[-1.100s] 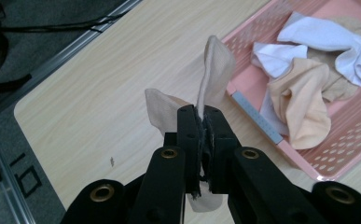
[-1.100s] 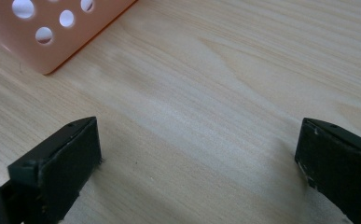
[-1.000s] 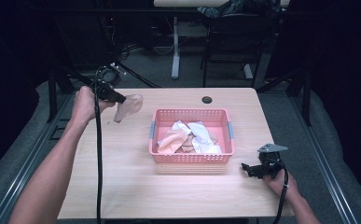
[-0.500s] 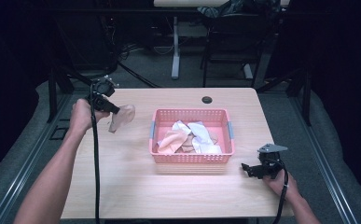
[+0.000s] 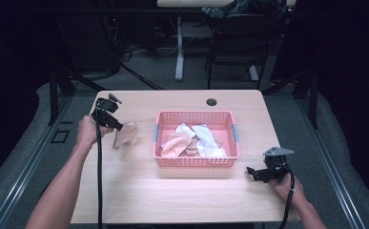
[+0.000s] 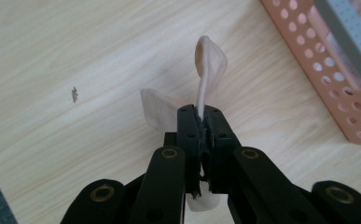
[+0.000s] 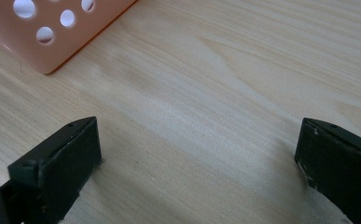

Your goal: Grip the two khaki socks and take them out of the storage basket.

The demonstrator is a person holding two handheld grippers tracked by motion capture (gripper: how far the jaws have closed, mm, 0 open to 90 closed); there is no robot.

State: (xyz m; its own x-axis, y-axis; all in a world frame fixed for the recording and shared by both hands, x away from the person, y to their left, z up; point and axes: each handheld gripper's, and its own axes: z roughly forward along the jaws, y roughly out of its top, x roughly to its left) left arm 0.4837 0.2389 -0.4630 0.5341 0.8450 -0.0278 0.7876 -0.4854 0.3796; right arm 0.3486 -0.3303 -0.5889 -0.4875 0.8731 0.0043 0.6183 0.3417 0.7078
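Observation:
My left gripper (image 5: pixel 117 127) is shut on a pale pink piece of cloth (image 5: pixel 125 135), which hangs just over the table to the left of the pink basket (image 5: pixel 195 162). In the left gripper view the jaws are pressed together on the cloth (image 6: pixel 209 65), whose folds stick up past the tips, with the basket's corner (image 6: pixel 327 70) at the upper right. Several more pale cloths (image 5: pixel 191 140) lie in the basket. My right gripper (image 5: pixel 253 171) rests low at the basket's front right corner, jaws wide open over bare wood, with nothing between its fingers (image 7: pixel 66 158).
The wooden table (image 5: pixel 139 200) has a black cable hole (image 5: pixel 211 101) near its far edge. The basket's corner (image 7: pixel 43 32) sits at the upper left of the right gripper view. Dark floor, table legs and cables lie beyond the far edge.
My left hand has come down and toward the near side with the cloth, from above the table's far left corner to just over the tabletop. The right hand has stayed put.

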